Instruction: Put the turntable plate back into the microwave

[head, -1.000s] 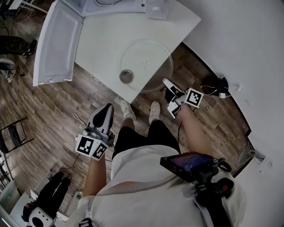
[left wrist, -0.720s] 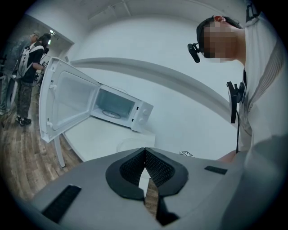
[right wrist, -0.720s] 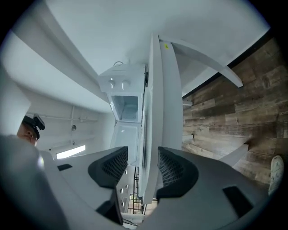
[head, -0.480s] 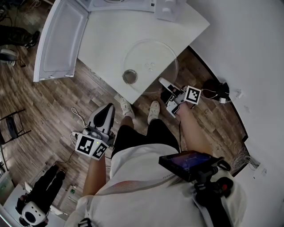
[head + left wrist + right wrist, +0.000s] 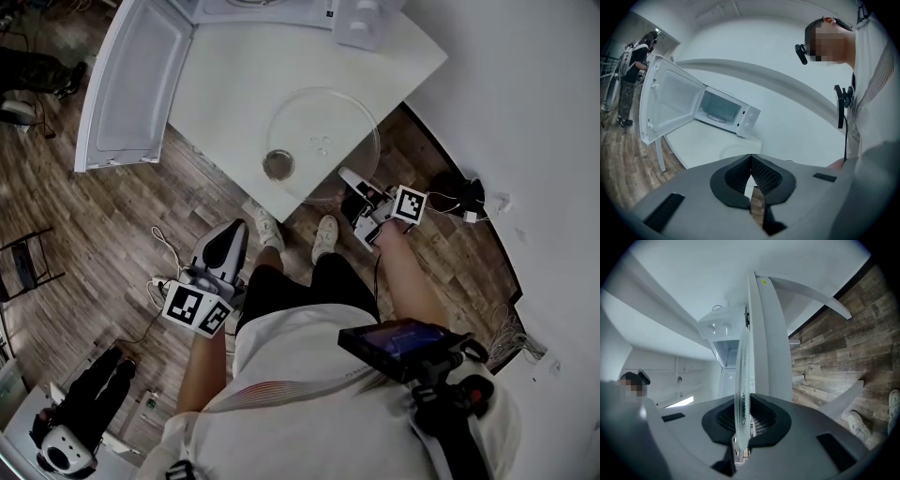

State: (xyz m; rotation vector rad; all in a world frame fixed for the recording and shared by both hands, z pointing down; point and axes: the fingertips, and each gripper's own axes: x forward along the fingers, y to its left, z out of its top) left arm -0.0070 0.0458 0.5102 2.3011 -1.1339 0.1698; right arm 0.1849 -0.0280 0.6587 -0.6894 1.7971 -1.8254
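the right hand-held gripper has just closed its jaws narrow onto the near right rim of the glass turntable plate, which lies flat on the desk, that edge overhanging. the left hand-held gripper hangs shut and empty, near left, off the desk. with the rim pinched, the plate looks ready to lift toward the microwave, its door open, at the far side.

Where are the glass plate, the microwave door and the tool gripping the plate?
glass plate (image 5: pixel 328 127), head view, clear centre.
microwave door (image 5: pixel 133 89), head view, inner panel.
right tool (image 5: pixel 349 180), head view, tips clamped on plate's rim.
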